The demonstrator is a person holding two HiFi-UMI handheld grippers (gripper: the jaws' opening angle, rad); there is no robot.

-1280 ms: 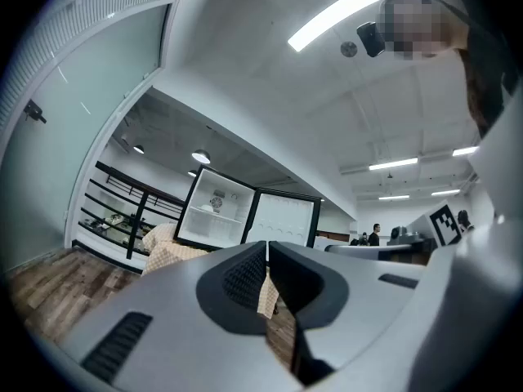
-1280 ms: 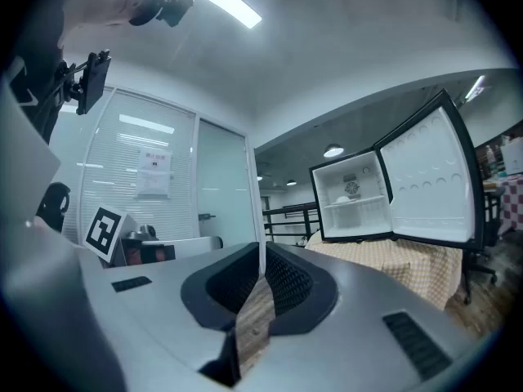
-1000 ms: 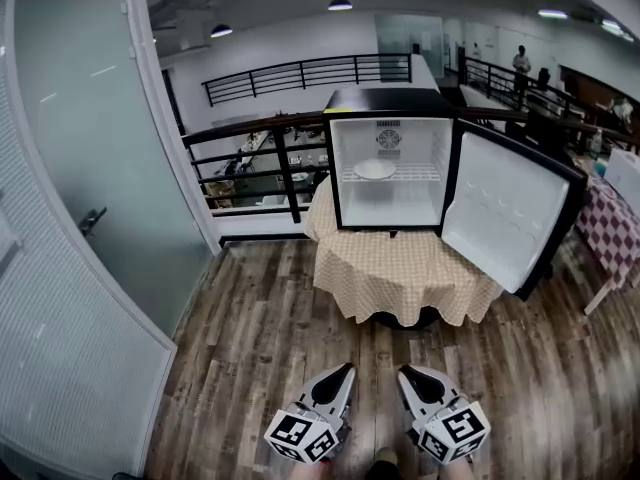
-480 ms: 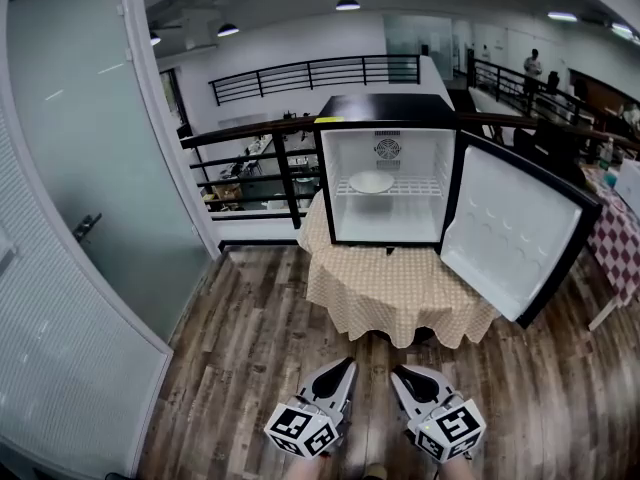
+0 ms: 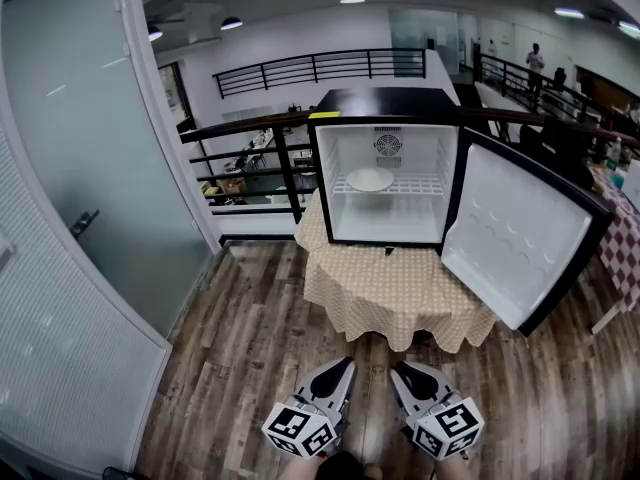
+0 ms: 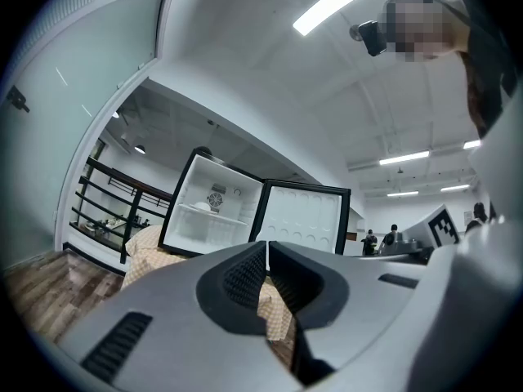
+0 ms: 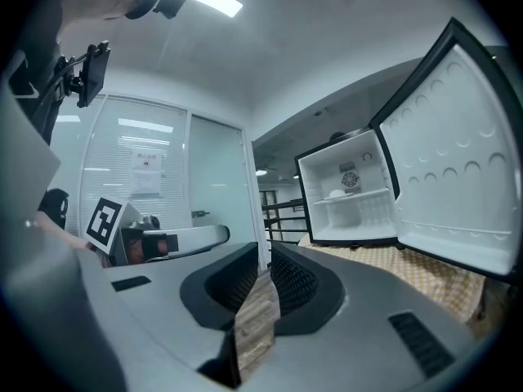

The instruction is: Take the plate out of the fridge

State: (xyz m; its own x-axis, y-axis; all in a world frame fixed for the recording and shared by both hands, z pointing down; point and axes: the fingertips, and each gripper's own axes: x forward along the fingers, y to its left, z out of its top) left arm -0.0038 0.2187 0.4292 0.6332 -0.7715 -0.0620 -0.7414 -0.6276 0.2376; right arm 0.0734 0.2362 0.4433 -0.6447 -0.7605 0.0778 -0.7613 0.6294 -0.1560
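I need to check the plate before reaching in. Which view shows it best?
The head view: the plate lies whole on the fridge shelf, seen slightly from above. The left gripper view and the right gripper view show it only as a small pale sliver, edge-on.

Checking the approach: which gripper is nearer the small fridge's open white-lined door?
Right. The right gripper is low, short of the open white-lined fridge door and slightly left of it; the left gripper sits farther left.
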